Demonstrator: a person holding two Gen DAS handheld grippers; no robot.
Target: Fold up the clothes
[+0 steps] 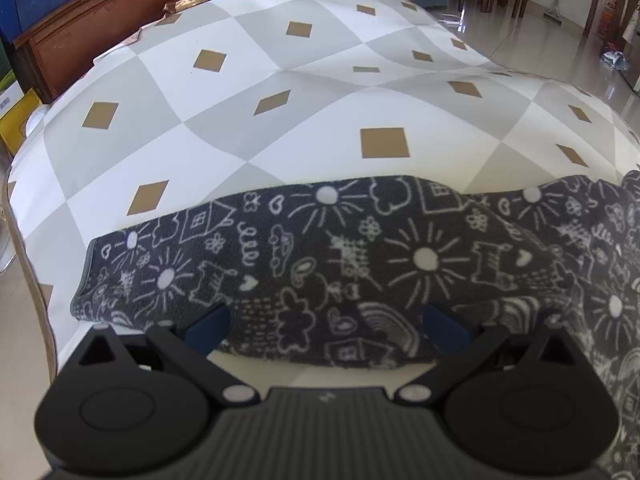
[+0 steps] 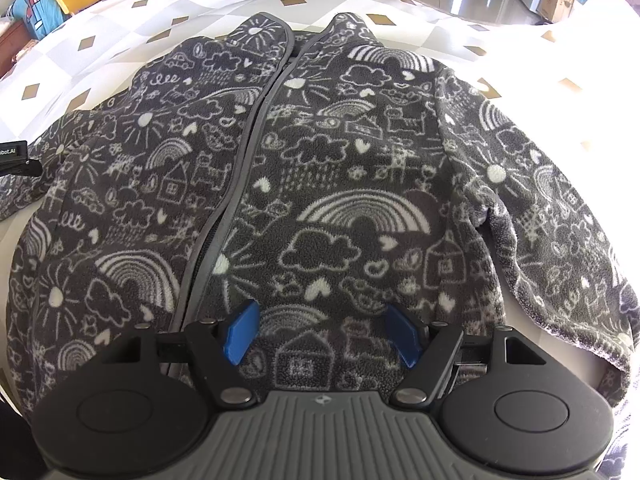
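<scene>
Jacket (image 2: 320, 184), grey doodle fleece, on checked tabletop (image 1: 280, 100). Right view: zipped front, right hand-held gripper (image 2: 320, 336) spread, empty. Left view: sleeve only, left hand-held gripper (image 1: 326, 322) spread, pads apart around the sleeve.

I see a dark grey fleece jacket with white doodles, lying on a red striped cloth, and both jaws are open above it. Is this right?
Not quite. The cloth is not red striped: it is white and grey checks with small brown diamonds, as the left wrist view shows. The jacket and the open jaws of both grippers are as you say.
</scene>
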